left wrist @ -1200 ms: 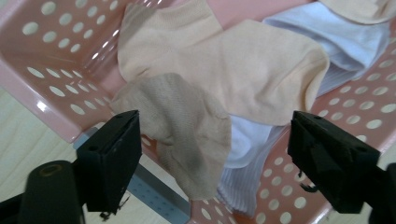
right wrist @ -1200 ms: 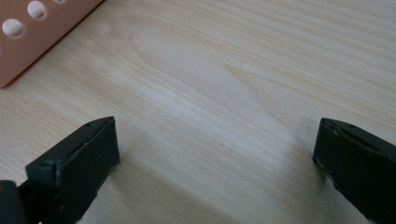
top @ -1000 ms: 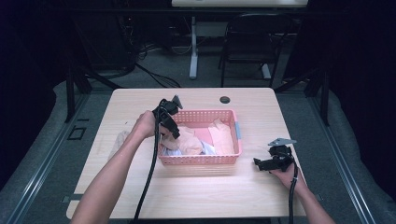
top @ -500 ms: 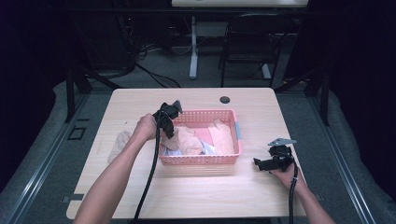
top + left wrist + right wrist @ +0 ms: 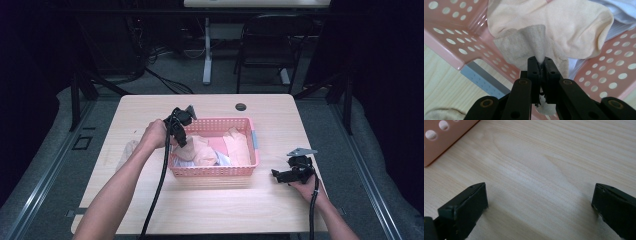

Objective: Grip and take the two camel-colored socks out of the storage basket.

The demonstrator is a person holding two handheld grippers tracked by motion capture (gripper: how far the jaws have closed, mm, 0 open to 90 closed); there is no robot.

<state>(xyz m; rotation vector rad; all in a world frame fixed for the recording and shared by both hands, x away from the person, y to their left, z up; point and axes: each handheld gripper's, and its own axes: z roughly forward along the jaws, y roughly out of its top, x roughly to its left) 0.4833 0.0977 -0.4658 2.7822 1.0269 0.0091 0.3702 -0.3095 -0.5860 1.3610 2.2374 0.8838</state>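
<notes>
A pink perforated basket (image 5: pixel 215 171) stands mid-table with pale socks and cloths in it. My left gripper (image 5: pixel 181 142) dips into its left end, and in the left gripper view it (image 5: pixel 540 61) is shut on a fold of a grey-beige sock (image 5: pixel 521 47). That sock lies against a peach sock (image 5: pixel 564 27). My right gripper (image 5: pixel 277 175) rests on the bare table to the right of the basket. Its jaws (image 5: pixel 539 202) stand wide open with only wood between them.
Another beige sock (image 5: pixel 126 152) lies on the table left of the basket. White cloth (image 5: pixel 621 10) sits deeper in the basket. A black round grommet (image 5: pixel 241 106) marks the table's far edge. A chair (image 5: pixel 265 45) stands beyond the table.
My left hand has dipped slightly lower into the basket's left end. The right hand has stayed where it was.
</notes>
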